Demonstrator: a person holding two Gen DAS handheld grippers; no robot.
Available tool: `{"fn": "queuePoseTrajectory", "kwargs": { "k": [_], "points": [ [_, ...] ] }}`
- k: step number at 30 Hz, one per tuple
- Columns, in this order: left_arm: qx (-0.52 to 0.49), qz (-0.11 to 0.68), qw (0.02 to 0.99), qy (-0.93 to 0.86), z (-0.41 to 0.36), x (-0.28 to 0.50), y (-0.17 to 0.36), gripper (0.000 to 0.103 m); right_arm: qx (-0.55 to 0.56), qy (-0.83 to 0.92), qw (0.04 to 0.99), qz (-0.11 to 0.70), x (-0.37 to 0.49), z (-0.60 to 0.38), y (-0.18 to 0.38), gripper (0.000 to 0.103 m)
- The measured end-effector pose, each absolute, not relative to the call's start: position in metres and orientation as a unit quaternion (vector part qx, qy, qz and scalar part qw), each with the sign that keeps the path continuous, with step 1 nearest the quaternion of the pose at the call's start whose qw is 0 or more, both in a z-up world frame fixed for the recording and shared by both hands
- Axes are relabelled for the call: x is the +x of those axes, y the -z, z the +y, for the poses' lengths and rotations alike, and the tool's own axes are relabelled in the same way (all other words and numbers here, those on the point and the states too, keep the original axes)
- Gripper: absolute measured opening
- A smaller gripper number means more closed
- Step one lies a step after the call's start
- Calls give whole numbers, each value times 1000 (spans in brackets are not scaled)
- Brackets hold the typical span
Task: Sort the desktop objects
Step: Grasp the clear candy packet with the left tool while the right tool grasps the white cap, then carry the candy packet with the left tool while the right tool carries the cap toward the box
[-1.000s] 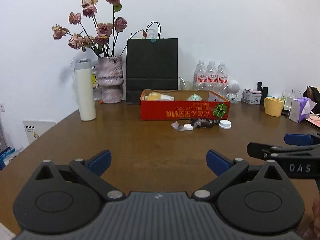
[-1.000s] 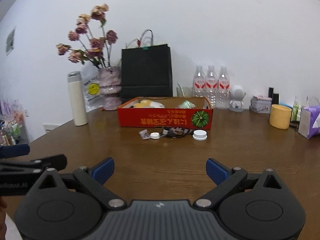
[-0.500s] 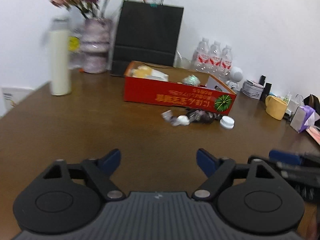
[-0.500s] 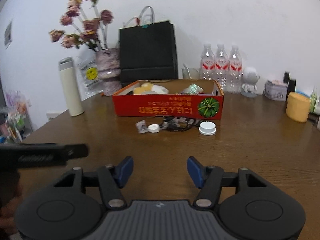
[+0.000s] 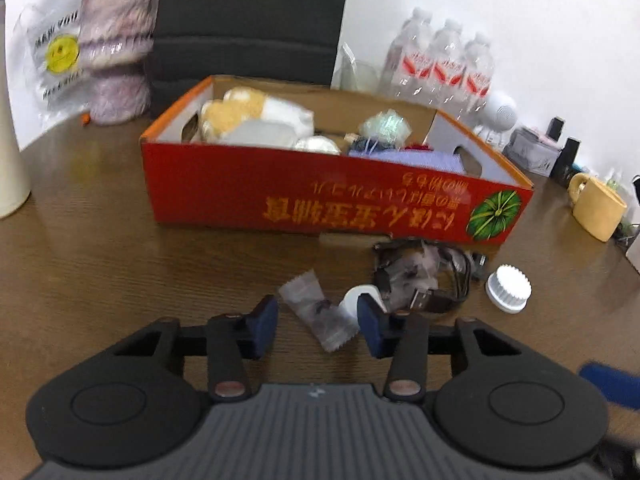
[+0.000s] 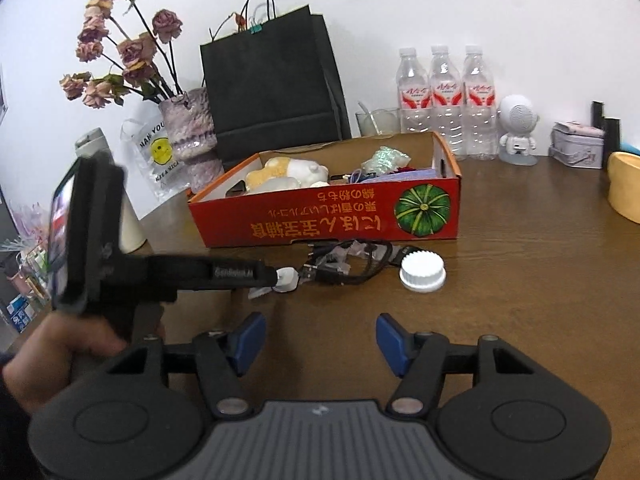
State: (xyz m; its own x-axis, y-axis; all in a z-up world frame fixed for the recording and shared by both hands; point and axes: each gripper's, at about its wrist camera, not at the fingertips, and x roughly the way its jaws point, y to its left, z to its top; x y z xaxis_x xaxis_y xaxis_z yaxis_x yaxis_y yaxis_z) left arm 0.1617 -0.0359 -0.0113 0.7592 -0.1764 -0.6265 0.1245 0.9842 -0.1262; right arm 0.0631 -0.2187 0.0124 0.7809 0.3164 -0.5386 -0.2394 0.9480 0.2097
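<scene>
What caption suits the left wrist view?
Open left gripper straddling a clear wrapper before the red box.

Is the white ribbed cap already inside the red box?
No, the white ribbed cap lies on the table in front of the red box.

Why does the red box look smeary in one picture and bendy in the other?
Left wrist view: the box and vase are smeared by motion blur. Right wrist view: sharper, but the fisheye lens bows the table edge and tilts the bottles.
</scene>
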Motion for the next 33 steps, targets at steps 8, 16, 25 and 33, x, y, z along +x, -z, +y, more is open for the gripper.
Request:
{"fn": "queuePoseTrajectory", "kwargs": {
  "k": [8, 16, 25, 33],
  "points": [
    [1, 326, 939, 107, -26, 153, 16, 19, 6, -183, 941, 286, 116, -188, -16, 55],
    [-61, 313, 945, 75, 36, 134, 3, 18, -24, -206, 932, 296, 152, -155, -12, 55],
    [-37, 288, 955, 59, 44, 124, 0, 18, -55, -166, 925, 339, 167, -116, 16, 27],
    [-53, 270, 959, 67, 51, 116, -8, 18, -59, -153, 928, 335, 154, -101, 14, 25]
  ]
}}
